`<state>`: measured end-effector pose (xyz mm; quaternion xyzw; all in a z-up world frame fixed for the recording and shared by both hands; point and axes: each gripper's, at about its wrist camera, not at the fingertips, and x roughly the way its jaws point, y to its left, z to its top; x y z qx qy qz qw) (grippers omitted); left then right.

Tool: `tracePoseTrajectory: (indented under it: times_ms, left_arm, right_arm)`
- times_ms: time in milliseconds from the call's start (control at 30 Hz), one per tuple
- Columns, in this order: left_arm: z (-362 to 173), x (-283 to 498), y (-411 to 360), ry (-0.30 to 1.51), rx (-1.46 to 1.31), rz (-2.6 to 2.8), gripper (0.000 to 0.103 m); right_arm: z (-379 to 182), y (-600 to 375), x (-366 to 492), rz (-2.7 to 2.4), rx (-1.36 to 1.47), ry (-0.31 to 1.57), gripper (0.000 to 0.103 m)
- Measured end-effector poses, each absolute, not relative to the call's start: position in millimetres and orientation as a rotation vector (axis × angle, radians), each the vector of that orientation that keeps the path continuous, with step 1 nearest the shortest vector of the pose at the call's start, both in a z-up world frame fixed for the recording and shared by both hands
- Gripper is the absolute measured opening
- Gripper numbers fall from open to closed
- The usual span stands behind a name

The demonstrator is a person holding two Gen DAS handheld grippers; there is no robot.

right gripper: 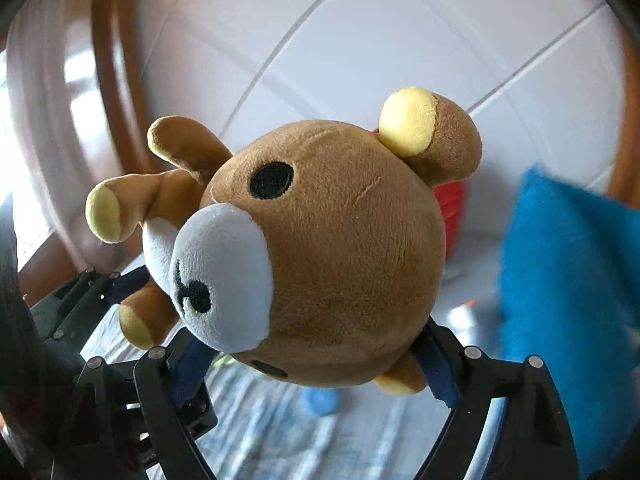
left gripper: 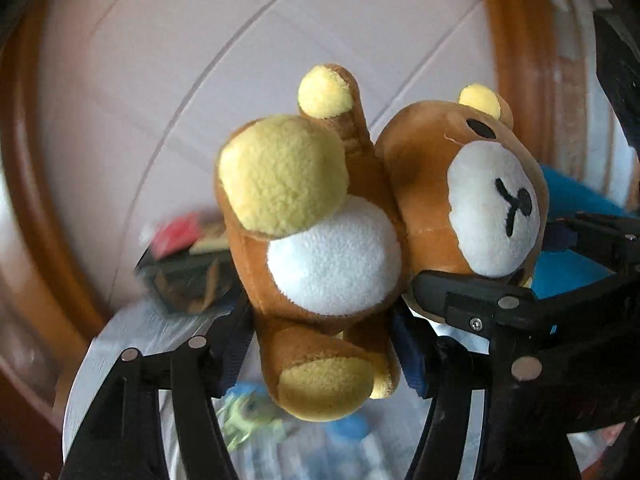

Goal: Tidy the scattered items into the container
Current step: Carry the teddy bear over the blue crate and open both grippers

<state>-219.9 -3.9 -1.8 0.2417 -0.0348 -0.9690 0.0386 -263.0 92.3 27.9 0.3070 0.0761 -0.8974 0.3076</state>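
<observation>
A brown plush bear [left gripper: 332, 264] with a white belly, white muzzle and yellow paws fills both views. My left gripper [left gripper: 324, 344] is shut on the bear's body, with its legs pointing at the camera. My right gripper [right gripper: 316, 364] is shut on the bear's head [right gripper: 332, 248]. The right gripper's black fingers [left gripper: 472, 300] also show at the right of the left wrist view. The bear is held in the air above a pale, blurred container [left gripper: 116, 336] that holds a green monster toy [left gripper: 248, 416] and a blue item [right gripper: 320, 400].
A blue plush cushion [right gripper: 568, 304] is at the right. A red object [right gripper: 452, 208] sits behind the bear's head. A dark box with red and tan items [left gripper: 188, 264] lies at the left. White tiled floor [right gripper: 360, 40] and a brown wooden frame [left gripper: 36, 184] surround the scene.
</observation>
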Motion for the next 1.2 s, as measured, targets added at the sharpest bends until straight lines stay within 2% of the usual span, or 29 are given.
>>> tracePoseTrajectory:
  times_ms: [233,433,667,933,1200]
  left_arm:
    - [67,-278,157,-0.148,0.762,-3.128,0.064]
    - [63,-363,288,-0.101,0.954,-3.134,0.065]
    - [-12,-463,372,-0.101,1.438,-2.934,0.065]
    - [-112,-518,400,-0.122,1.948,-2.634,0.065]
    - [-134,-529,405,-0.165,2.019,-2.554,0.066]
  right_arm:
    - [105,247,-302,-2.515,0.804,0.21,0.088]
    - [113,382,-382,-2.539,0.921,0.262,0.089]
    - [39,458,-481,-2.415,1.219,0.215,0.089]
    - [-85,496,-543,-2.186,1.593,0.101,0.089]
    - [-120,488,-552,-2.114,1.68,0.128,0.09]
